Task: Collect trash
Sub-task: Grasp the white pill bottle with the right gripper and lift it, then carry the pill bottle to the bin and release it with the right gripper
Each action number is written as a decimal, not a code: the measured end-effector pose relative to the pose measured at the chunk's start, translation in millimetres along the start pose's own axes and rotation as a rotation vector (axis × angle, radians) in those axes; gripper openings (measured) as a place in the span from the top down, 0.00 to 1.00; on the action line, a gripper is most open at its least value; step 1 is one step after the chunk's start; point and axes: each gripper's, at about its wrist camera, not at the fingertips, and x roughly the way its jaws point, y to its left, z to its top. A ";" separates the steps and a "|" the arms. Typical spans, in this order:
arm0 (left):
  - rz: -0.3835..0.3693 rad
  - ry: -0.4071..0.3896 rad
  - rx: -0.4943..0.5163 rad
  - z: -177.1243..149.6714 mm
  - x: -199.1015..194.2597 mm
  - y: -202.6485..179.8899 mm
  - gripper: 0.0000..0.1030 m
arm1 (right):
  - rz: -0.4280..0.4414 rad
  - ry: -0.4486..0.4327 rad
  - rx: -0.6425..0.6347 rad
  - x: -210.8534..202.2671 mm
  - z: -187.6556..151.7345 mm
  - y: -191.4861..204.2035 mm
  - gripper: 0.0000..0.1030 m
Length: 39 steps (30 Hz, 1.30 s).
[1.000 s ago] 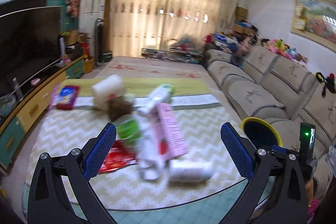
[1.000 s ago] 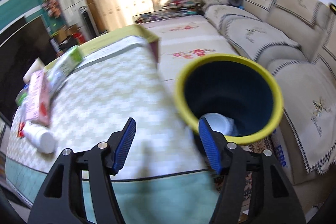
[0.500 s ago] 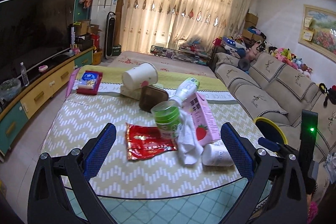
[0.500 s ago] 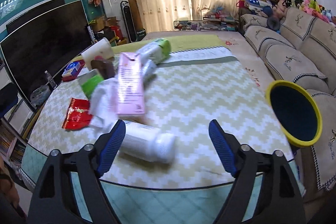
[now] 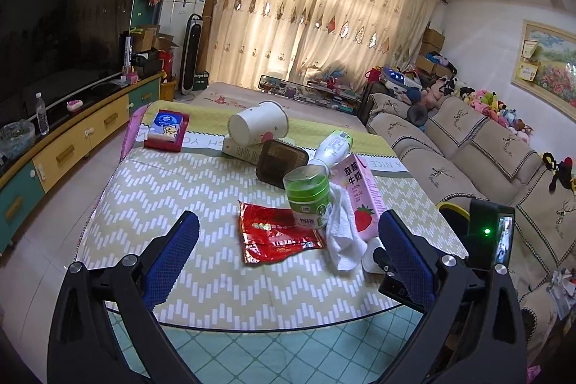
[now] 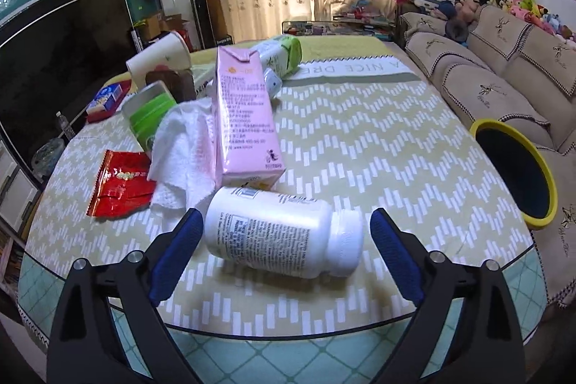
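A white pill bottle (image 6: 273, 233) lies on its side near the table's front edge. My right gripper (image 6: 284, 222) straddles it, jaws opening, and the pads do not touch the bottle. Behind the bottle lie a pink milk carton (image 6: 244, 117), a crumpled white tissue (image 6: 180, 146), a green jar (image 6: 147, 117) and a red wrapper (image 6: 120, 182). My left gripper (image 5: 288, 222) hovers open and empty just short of the red wrapper (image 5: 277, 236). The yellow-rimmed bin (image 6: 486, 128) stands off the table's right side.
A paper cup (image 5: 259, 125), a brown tub (image 5: 280, 164), a green-capped bottle (image 5: 333, 146) and a tissue box (image 5: 165, 128) lie farther back on the zigzag tablecloth (image 6: 378, 139). A sofa (image 6: 486, 67) runs along the right, a TV cabinet (image 5: 72, 139) along the left.
My right gripper swung left from over the bin to the table, widened its jaws and now frames the white bottle. My left gripper moved and dropped slightly toward the red wrapper.
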 end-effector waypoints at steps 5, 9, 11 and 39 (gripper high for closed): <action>-0.003 0.003 -0.009 -3.1 0.2 3.1 0.05 | -0.009 0.010 0.011 6.3 -3.1 1.2 0.13; -0.008 0.007 -0.010 -5.6 2.0 4.0 0.05 | 0.006 0.000 0.038 9.3 -3.2 -4.9 0.18; -0.009 0.012 -0.007 -6.4 3.4 2.6 0.05 | 0.015 -0.004 0.046 8.5 -3.4 -8.8 0.18; -0.053 0.103 0.105 0.1 52.4 -84.4 0.05 | -0.149 -0.137 0.167 -25.5 23.7 -177.5 0.18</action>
